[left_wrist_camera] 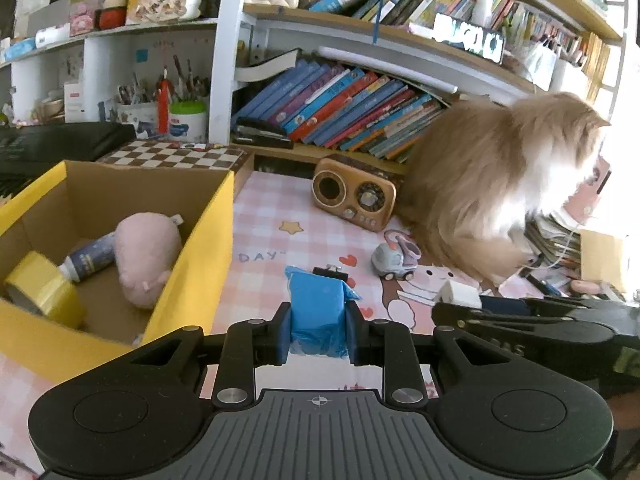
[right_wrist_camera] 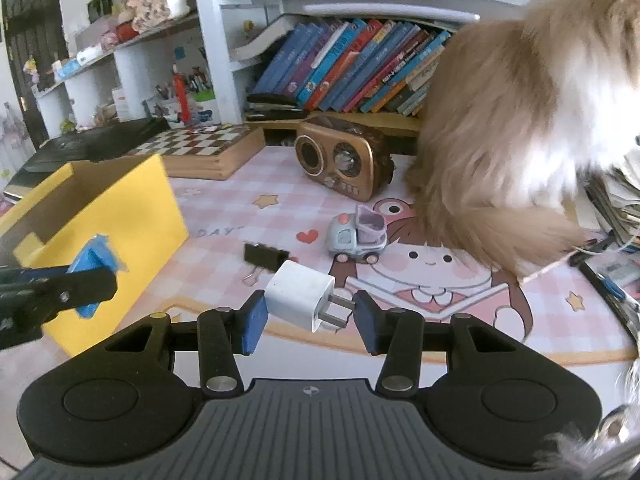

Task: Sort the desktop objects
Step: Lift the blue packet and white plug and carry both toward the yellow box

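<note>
Pink checkered surface [right_wrist_camera: 224, 184], total clutter. Left tool [left_wrist_camera: 318, 330] is pinching a blue packet [left_wrist_camera: 318, 304] just beside the yellow box [left_wrist_camera: 208, 240]; next it probably swings over and drops. Right tool [right_wrist_camera: 310, 316] is spread around a white charger [right_wrist_camera: 300, 294], not yet gripped. Farther back: binder clip [right_wrist_camera: 264, 258], toy truck [right_wrist_camera: 358, 236], cat [right_wrist_camera: 500, 128].

box [left_wrist_camera: 192, 248] left on the mat [left_wrist_camera: 272, 208], radio [left_wrist_camera: 354, 198] behind toy truck [left_wrist_camera: 394, 262], cat [left_wrist_camera: 500, 184] right

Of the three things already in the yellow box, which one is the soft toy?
The pink plush, lying in the middle of the yellow box. The yellow tape roll and the dark tube lie to its left.
</note>
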